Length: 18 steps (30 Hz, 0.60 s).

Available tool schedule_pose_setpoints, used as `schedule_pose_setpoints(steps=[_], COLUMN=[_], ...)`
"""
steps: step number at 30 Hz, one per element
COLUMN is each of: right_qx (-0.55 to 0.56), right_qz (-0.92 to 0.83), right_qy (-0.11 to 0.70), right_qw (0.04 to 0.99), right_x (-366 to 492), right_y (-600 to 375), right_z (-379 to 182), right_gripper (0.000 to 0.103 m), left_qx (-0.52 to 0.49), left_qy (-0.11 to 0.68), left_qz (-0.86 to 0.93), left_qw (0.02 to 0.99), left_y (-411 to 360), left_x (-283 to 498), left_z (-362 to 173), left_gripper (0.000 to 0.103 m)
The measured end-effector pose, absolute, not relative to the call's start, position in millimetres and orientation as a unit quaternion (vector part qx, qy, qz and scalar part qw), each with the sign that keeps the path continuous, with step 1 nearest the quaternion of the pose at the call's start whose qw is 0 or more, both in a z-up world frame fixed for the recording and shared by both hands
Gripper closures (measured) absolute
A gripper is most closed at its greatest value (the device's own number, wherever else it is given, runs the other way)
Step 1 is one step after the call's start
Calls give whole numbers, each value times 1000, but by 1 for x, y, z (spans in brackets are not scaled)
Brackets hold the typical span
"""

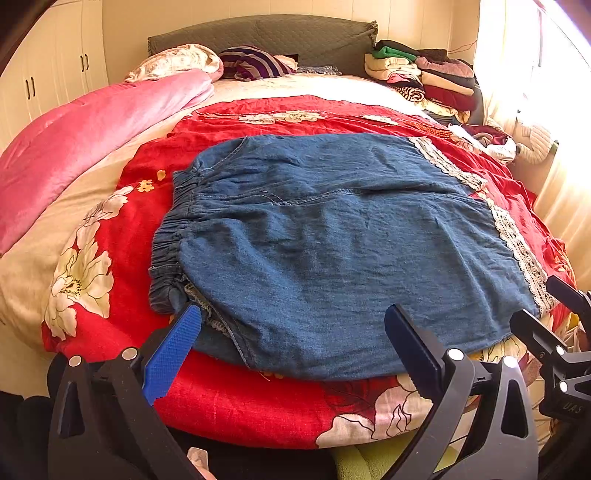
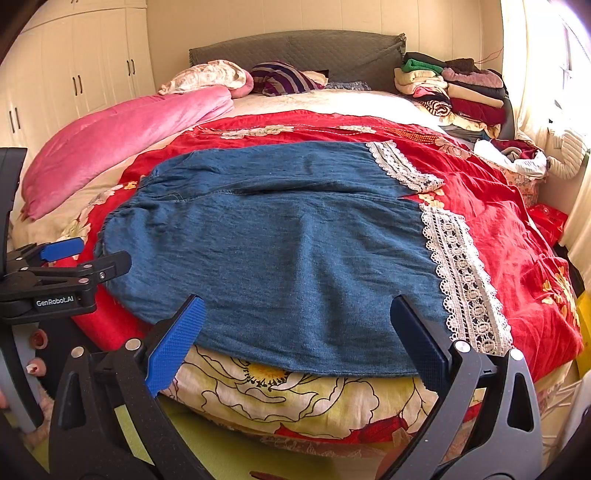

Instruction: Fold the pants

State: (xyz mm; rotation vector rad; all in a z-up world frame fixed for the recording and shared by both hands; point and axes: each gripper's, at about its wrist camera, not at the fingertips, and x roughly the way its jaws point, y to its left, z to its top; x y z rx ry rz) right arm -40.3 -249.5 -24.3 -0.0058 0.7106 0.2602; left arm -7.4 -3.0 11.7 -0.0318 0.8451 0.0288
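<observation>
Blue denim pants [image 1: 332,236] [image 2: 288,240] lie flat on the red floral bedspread [image 1: 229,122] [image 2: 480,206], elastic waistband to the left, white lace cuffs [image 1: 517,240] [image 2: 461,273] to the right. One leg lies beyond the other. My left gripper [image 1: 291,332] is open, hovering at the near edge close to the waistband corner, with nothing between its blue pads. My right gripper [image 2: 295,325] is open too, over the near hem of the closer leg, left of the lace. Each gripper shows at the side of the other's view.
A pink quilt [image 1: 92,133] lies along the bed's left side. Pillows [image 1: 251,62] rest by the grey headboard [image 1: 266,33]. A stack of folded clothes [image 1: 424,74] sits at the far right corner. White wardrobe doors [image 2: 74,74] stand left, a bright curtain [image 2: 535,74] right.
</observation>
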Motion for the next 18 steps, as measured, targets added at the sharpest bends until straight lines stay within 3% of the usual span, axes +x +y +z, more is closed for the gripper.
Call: schedule_pose_setpoints(steps=[18], right_qx=[-3], right_qz=[126], right_qy=[346], right_qw=[930], right_x=[-38], right_y=[-251], right_z=[-22], right_gripper=[8], left_qx=[-15], left_qy=[409], left_qz=[16], left_qw=[912], left_y=[1], left_x=[-6], left_z=[13], left_gripper=[4])
